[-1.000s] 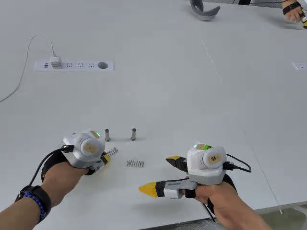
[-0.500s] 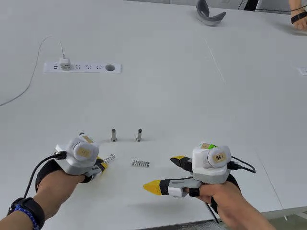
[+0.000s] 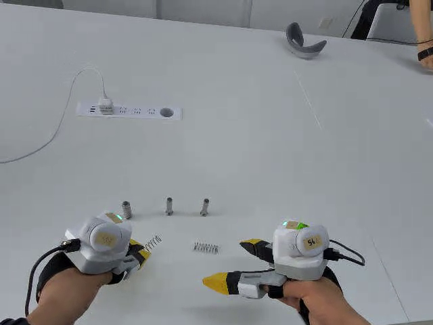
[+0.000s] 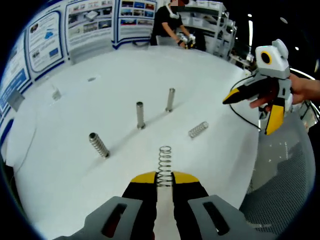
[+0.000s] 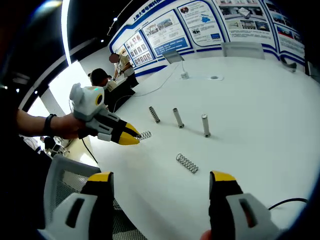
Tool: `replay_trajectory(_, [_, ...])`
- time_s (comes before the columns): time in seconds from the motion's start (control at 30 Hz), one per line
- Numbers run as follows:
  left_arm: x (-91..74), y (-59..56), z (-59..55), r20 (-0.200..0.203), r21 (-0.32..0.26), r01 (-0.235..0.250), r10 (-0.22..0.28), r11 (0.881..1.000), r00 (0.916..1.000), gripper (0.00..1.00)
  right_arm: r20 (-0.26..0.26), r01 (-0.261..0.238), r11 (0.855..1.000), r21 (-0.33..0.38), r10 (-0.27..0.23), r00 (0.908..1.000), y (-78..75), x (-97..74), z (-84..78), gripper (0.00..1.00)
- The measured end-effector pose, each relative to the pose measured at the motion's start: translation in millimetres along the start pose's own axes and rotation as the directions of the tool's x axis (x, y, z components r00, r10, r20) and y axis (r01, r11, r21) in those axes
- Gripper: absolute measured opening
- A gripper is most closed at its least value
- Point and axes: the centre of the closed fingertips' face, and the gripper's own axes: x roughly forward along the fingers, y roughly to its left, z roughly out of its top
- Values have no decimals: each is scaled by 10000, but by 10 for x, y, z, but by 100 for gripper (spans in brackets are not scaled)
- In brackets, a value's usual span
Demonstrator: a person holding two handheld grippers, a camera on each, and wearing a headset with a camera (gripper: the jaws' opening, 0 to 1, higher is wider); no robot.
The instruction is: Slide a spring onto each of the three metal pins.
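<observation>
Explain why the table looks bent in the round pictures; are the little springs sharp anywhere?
Left gripper view: fisheye lens bows the table, yet the held spring is crisp. Right gripper view: same bulge, bright glare at its left. Head view: table looks flat, light even, shadows faint.

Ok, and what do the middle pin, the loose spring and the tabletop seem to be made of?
Middle pin: probably steel, dull grey with a soft sheen down its side.
Loose spring: thin coiled wire, likely steel, with bright glints on the coils.
Tabletop: smooth matte white, perhaps laminate; the look leaves it open.
</observation>
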Motion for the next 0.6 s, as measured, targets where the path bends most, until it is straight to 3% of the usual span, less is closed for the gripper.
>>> replay_trajectory(0.4, [-190,-33,65,303,346,78,-88,9994,9995,10,-48,-133,9998,-179,132,9999,72,73,59,80])
replay_trajectory(0.6, [-262,-83,54,270,591,243,-260,9980,9993,10,-47,-205,9995,-232,204,9998,106,104,81,80])
